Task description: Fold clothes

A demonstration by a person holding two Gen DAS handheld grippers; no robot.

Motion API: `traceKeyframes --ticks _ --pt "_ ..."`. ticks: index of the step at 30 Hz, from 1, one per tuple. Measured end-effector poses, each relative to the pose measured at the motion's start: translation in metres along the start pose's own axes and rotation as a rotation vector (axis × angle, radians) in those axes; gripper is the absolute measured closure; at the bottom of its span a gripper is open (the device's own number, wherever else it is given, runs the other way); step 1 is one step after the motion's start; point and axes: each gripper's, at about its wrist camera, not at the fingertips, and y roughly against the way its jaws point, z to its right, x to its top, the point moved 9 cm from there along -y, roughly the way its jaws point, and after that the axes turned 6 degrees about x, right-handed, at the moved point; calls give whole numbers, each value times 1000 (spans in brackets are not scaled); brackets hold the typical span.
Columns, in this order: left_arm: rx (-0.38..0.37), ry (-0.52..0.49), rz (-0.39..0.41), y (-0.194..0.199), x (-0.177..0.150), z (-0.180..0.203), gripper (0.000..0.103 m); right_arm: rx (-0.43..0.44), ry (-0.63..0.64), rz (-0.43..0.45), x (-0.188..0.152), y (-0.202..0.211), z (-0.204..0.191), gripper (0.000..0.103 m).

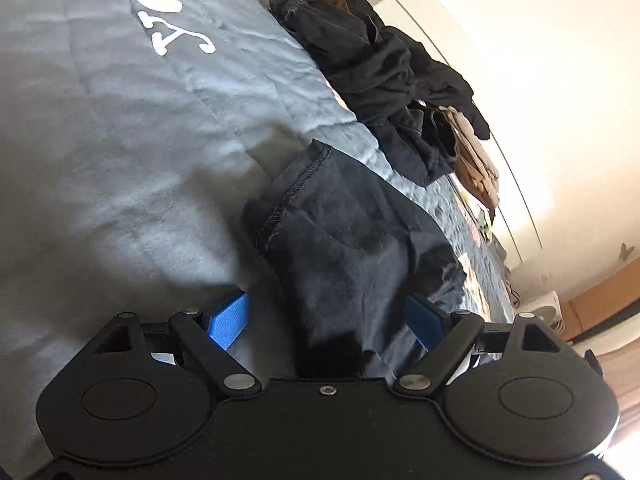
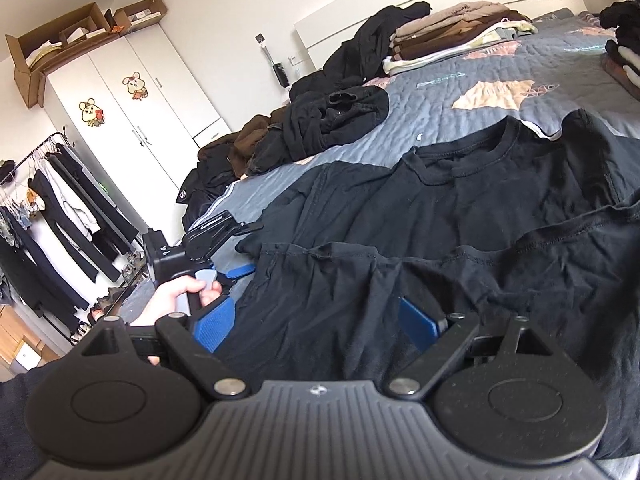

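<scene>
A black T-shirt (image 2: 480, 192) lies spread on the grey quilted bed (image 2: 460, 120), collar toward the headboard, with its lower part folded up over the body. My right gripper (image 2: 316, 328) stands open, blue pads wide apart, with the near folded edge of the shirt between them. At the shirt's left edge a hand (image 2: 176, 300) holds my left gripper (image 2: 248, 248). In the left wrist view the left gripper (image 1: 328, 320) is open around a black stitched sleeve (image 1: 352, 240); the left pad stands clear of the cloth.
A heap of dark clothes (image 2: 332, 128) and brown ones (image 2: 240, 148) lies along the bed's left side. Folded stacks (image 2: 452, 32) sit by the headboard, and more at the right edge (image 2: 624, 52). A white wardrobe (image 2: 132, 112) and a clothes rack (image 2: 60, 208) stand at the left.
</scene>
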Motion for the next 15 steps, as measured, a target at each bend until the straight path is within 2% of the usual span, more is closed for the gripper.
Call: traceKeyframes --ticks 3,7,9,12,15 --pt "-34 -92 -33 12 -10 8 20 -15 -2 -7 -2 1 6 14" --pt "-67 -371 -48 36 -26 25 20 -28 -35 15 2 7 16 14" --pt "-38 -511 -60 42 -34 32 20 -32 -45 26 4 9 18 14" --pt "22 -591 -84 54 -46 31 20 -34 -39 34 7 13 18 14" --pt "14 -614 -105 82 -63 27 20 -29 -30 39 10 16 16 14"
